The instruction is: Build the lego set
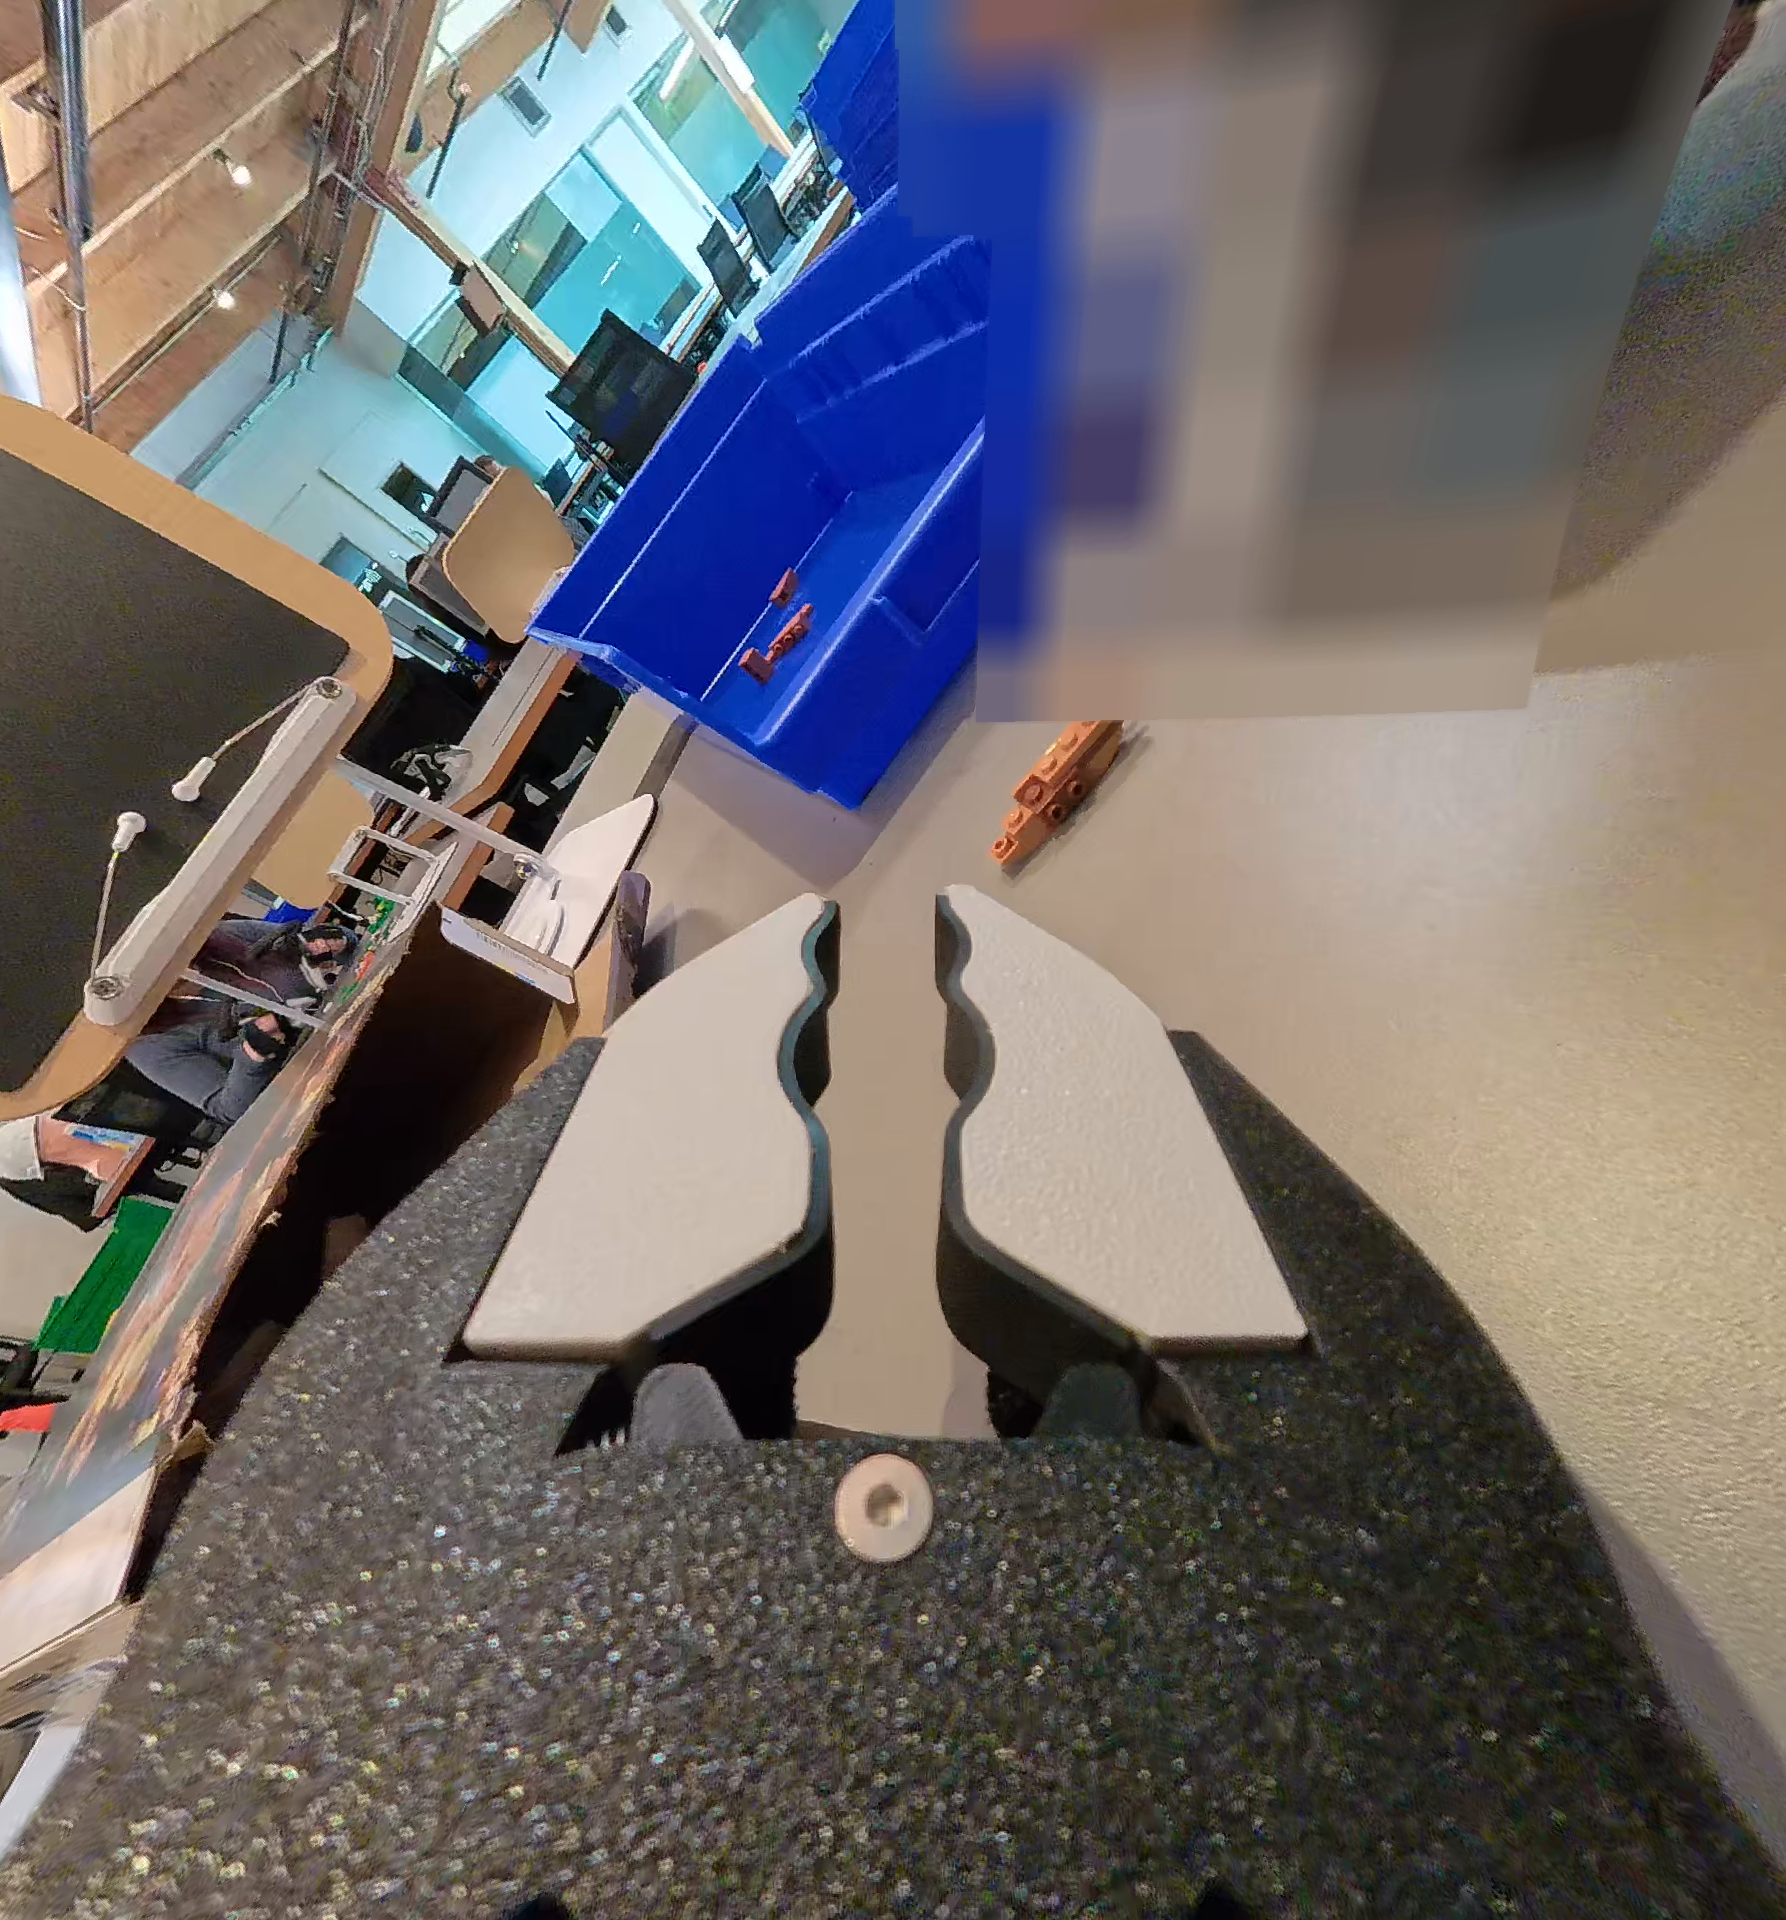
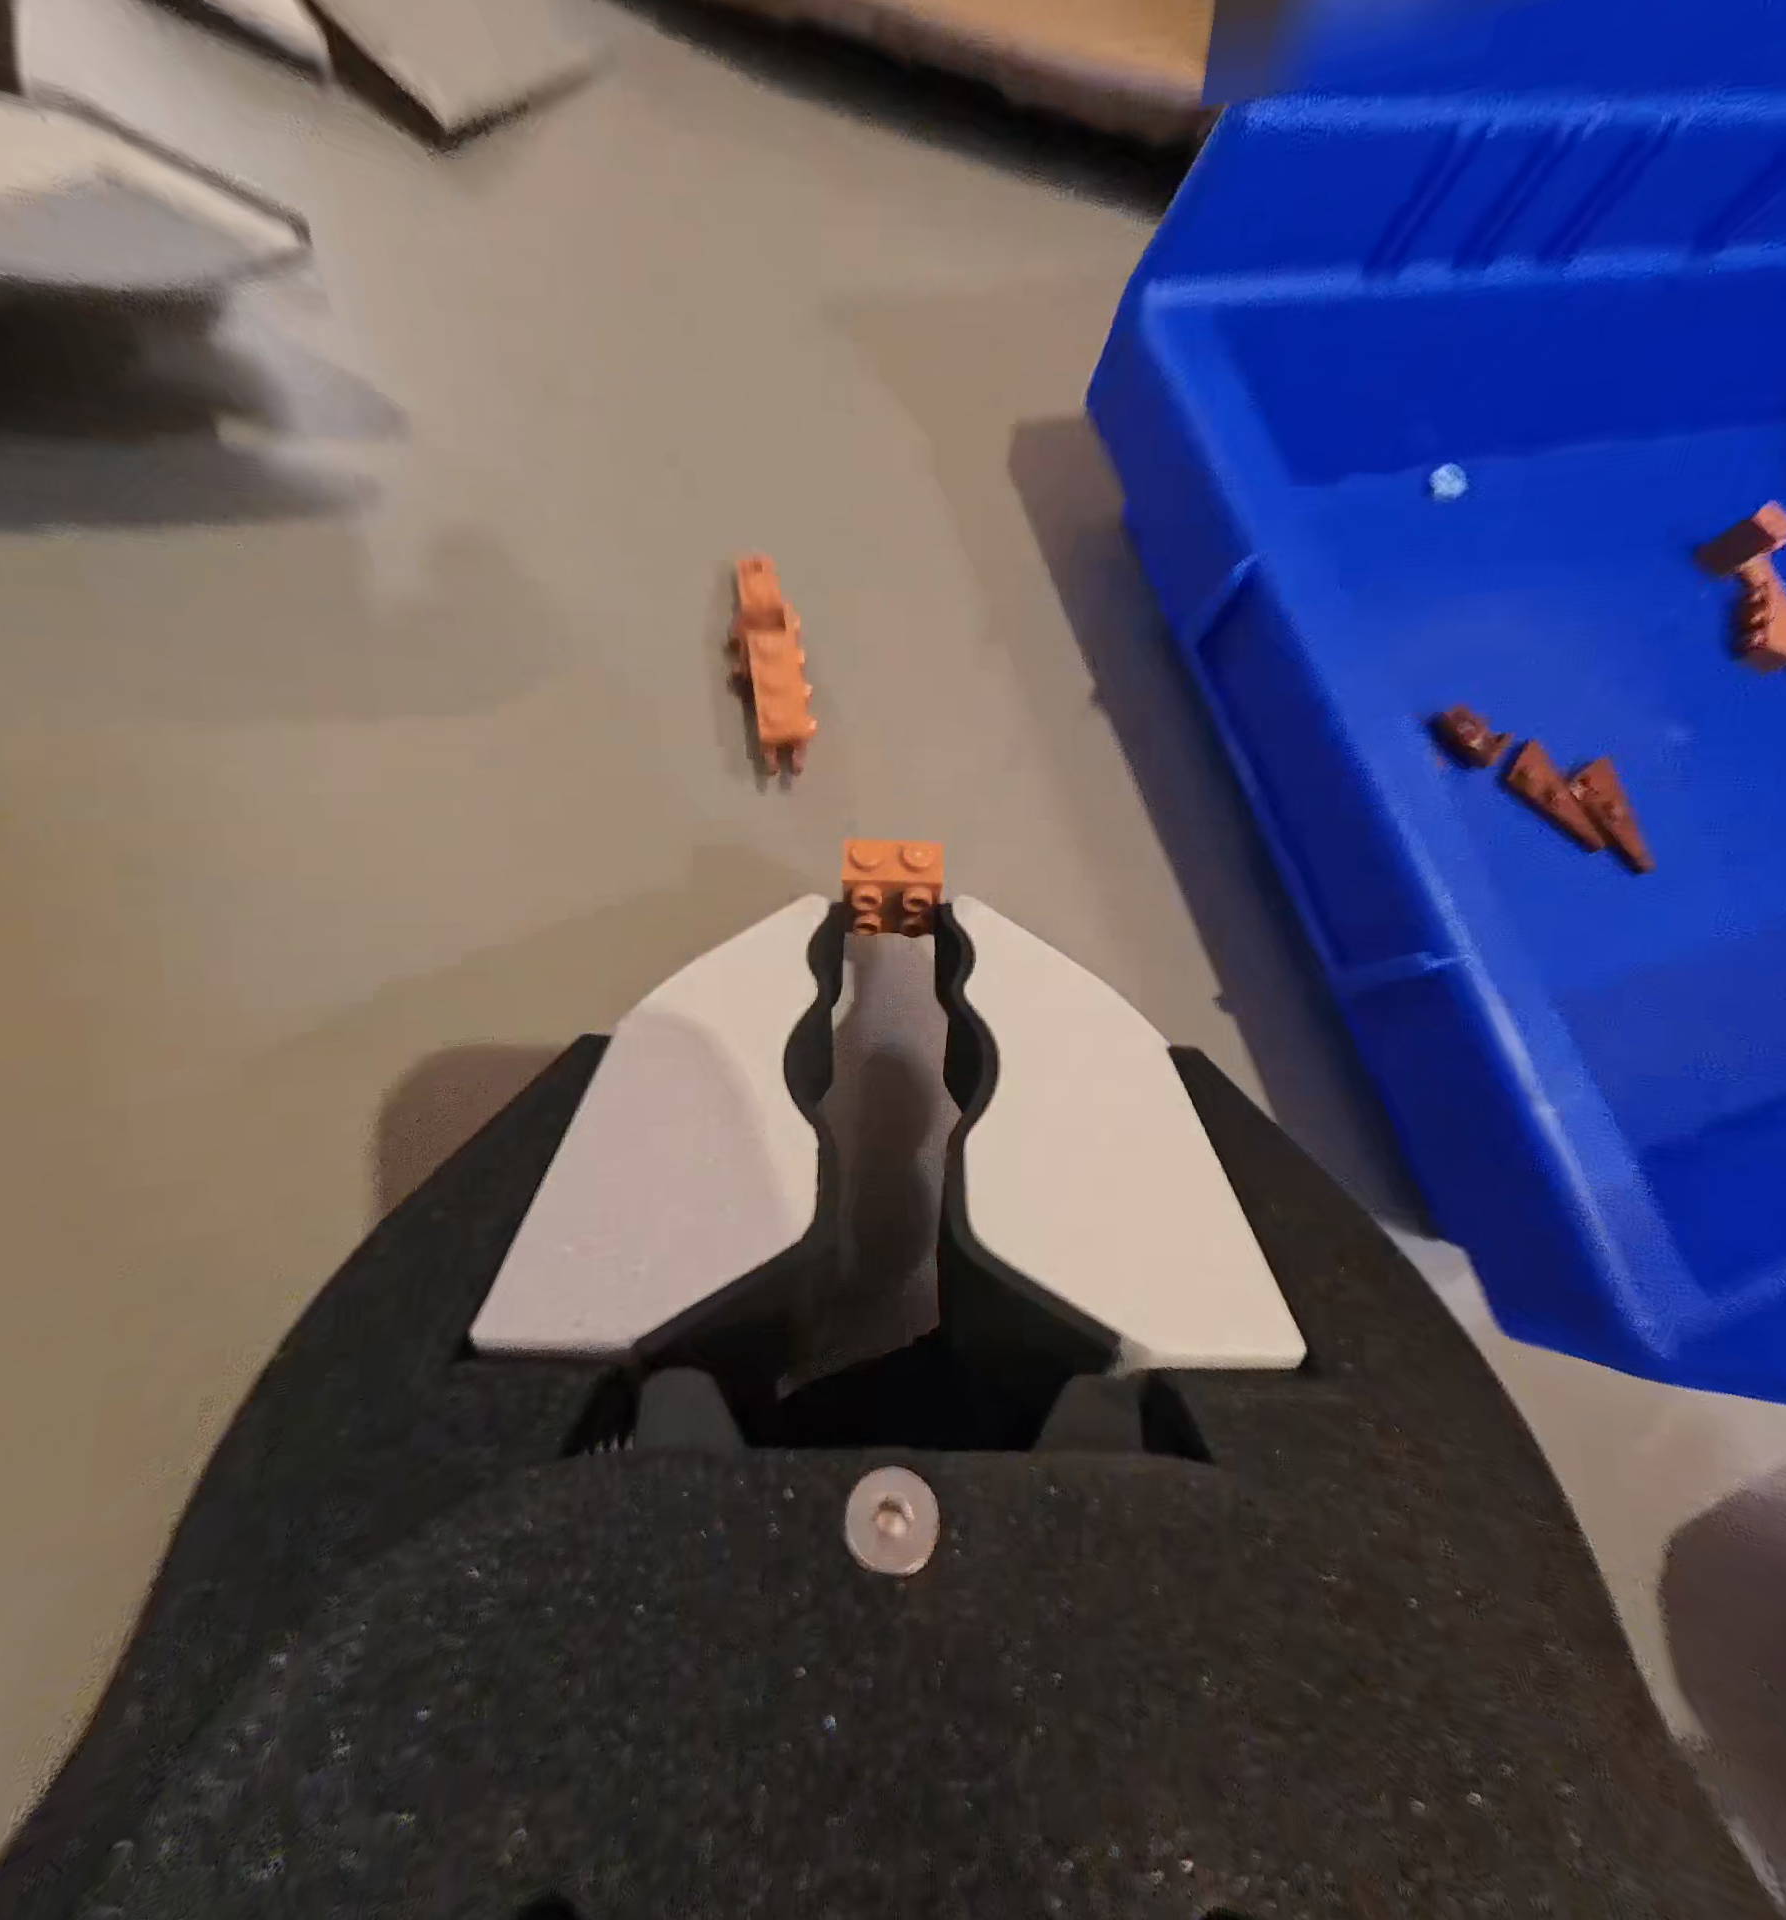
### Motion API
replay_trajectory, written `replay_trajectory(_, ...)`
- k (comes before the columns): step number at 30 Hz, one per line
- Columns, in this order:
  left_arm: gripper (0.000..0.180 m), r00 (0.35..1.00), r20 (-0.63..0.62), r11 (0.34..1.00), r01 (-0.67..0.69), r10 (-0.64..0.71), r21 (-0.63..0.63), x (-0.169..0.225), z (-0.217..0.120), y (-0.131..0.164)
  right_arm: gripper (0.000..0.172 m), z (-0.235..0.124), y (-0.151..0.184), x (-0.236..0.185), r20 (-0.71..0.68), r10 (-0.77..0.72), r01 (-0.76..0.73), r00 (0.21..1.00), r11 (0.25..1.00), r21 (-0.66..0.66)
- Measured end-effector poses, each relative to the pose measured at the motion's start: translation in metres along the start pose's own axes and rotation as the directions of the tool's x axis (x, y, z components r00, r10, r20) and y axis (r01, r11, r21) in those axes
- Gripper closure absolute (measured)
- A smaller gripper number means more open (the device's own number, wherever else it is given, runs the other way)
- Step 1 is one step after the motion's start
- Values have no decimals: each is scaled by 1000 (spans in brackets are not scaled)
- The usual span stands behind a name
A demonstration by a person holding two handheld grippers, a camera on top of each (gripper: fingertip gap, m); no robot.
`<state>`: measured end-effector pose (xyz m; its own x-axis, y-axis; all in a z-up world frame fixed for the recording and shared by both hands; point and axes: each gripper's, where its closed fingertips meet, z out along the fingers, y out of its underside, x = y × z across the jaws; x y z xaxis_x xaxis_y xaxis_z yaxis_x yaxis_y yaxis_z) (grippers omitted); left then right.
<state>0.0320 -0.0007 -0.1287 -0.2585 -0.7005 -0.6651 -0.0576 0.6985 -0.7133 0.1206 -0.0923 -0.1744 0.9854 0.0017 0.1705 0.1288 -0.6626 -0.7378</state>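
Held brick: a small orange studded brick (image 2: 891,885) sat pinched at the very tips of the right gripper (image 2: 891,914), studs on its top and on the face turned toward the camera.
Right gripper: its two pale fingertips (image 2: 785,925) pressed on the brick's left and right sides, the brick poking out past them; it hung above the grey table (image 2: 349,831).
Orange assembly: a longer build of orange bricks (image 2: 769,665) lay flat on the table, straight ahead of the held brick and well apart from it; in the left wrist view it showed as the same orange build (image 1: 1055,792).
Blue bin: an open blue bin (image 2: 1284,831) stood on the table to the right of the held brick, tilted in the frame; in the left wrist view the bin (image 1: 816,727) lay beyond the orange assembly and to its left.
Bin contents: dark reddish-brown pieces (image 2: 1554,790) lay on the bin floor, with a second cluster (image 2: 1767,613) farther in and a small pale speck (image 2: 1448,481) beyond them.
Left gripper: the left gripper (image 1: 886,914) had its fingers parted with only bare table between them, gripping nothing; it was short of the orange assembly, which lay ahead and to the right.
Surroundings: a cardboard box (image 1: 276,1122) stood at the table edge, left of the left gripper.
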Motion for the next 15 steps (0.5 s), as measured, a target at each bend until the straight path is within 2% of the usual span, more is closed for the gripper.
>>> replay_trajectory(4,163,1000,-2,1000,-11,11,-2,1,-1,0,154,2,11,-4,44,12,-10,999,1000,-25)
replay_trajectory(9,163,1000,-8,1000,-12,12,-2,2,0,0,126,-13,13,2,33,-19,17,999,999,44)
replay_trajectory(12,163,1000,-4,1000,-8,8,-3,1,0,1,129,-42,25,38,-146,-34,49,989,994,102)
replay_trajectory(15,163,1000,-7,1000,1,-1,-2,1,0,1,138,-84,58,99,-406,57,-24,912,996,86)
